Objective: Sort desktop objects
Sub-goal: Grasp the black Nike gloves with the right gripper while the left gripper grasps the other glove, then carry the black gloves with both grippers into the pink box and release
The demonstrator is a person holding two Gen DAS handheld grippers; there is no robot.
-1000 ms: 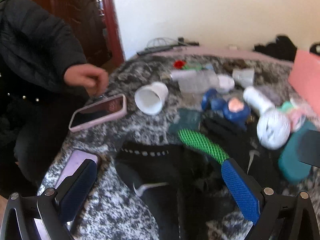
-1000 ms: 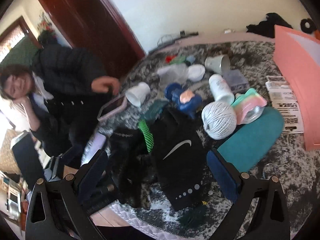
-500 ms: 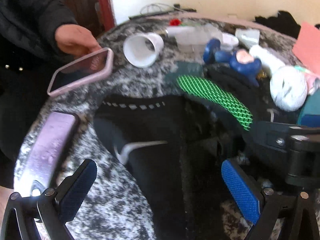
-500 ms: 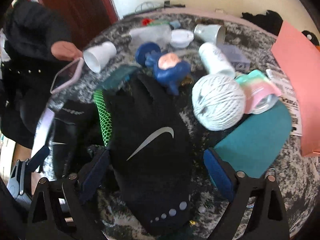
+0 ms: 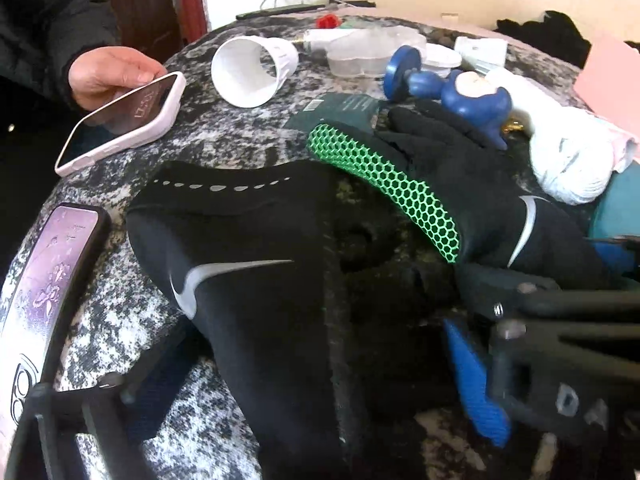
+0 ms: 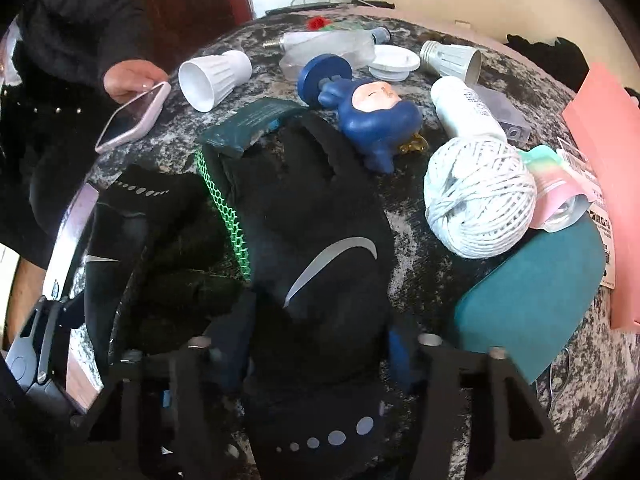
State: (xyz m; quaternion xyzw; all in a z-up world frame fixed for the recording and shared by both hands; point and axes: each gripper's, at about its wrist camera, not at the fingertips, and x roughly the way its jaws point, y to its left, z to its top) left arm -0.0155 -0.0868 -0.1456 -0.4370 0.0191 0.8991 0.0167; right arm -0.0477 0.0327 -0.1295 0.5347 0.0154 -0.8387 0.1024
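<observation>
Two black fabric gloves (image 6: 320, 240) (image 5: 256, 280), two white ribbed plastic cups (image 6: 214, 78) (image 6: 452, 60), two phones (image 5: 124, 116) (image 5: 48, 280), one white string ball (image 6: 478, 198), one blue figurine (image 6: 372, 116).

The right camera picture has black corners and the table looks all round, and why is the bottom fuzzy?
Right wrist view: the fisheye lens bends the table into a dome and leaves dark corners; the close right gripper looks blurred. Left wrist view: less bending, no dark corners, its left gripper soft too; the phone screen reflects light.
</observation>
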